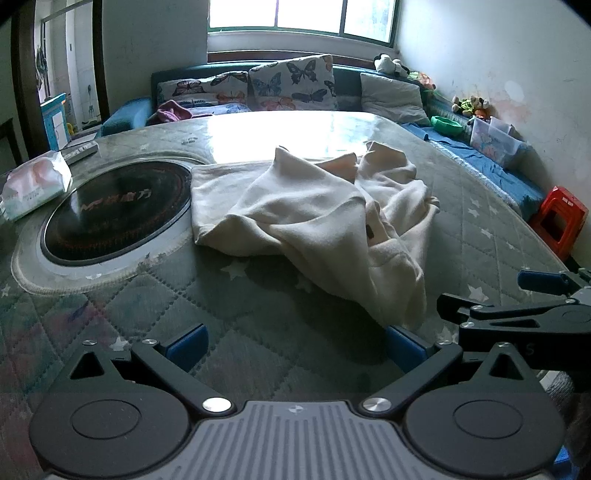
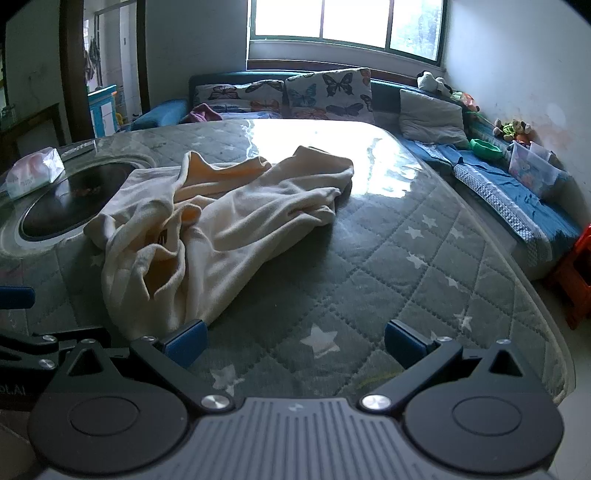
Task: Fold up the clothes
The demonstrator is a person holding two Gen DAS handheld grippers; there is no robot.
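Lying crumpled across the middle of both views, a cream garment [image 1: 310, 218] [image 2: 207, 229] is seen on the quilted, star-patterned cover of the counter [image 1: 258, 347] [image 2: 406, 266]. One edge of the garment is draped over the rim of a round black hob [image 1: 118, 210] [image 2: 70, 199] that is set into the counter at the left of both frames. A soft pack of tissues [image 1: 33, 184] [image 2: 35, 171] is seen at the far left, just beside the hob.

At the bottom of the left wrist view, the left gripper [image 1: 295, 345] is shown with its blue fingers [image 1: 186, 347] spread wide and nothing held between them; the garment's nearest hanging corner is found just beside the right-hand finger, though contact cannot be told. At the bottom of the right wrist view, the right gripper [image 2: 295, 341] is likewise seen with its fingers [image 2: 404, 341] wide apart and empty, the garment's near hem lying at its left-hand finger. Part of the right gripper is also caught at the lower right edge of the left wrist view.

Behind the counter, a sofa with butterfly cushions [image 1: 291, 86] [image 2: 327, 92] is visible under a bright window [image 1: 299, 16] [image 2: 343, 22], and a red stool [image 1: 557, 218] is seen at the right edge.
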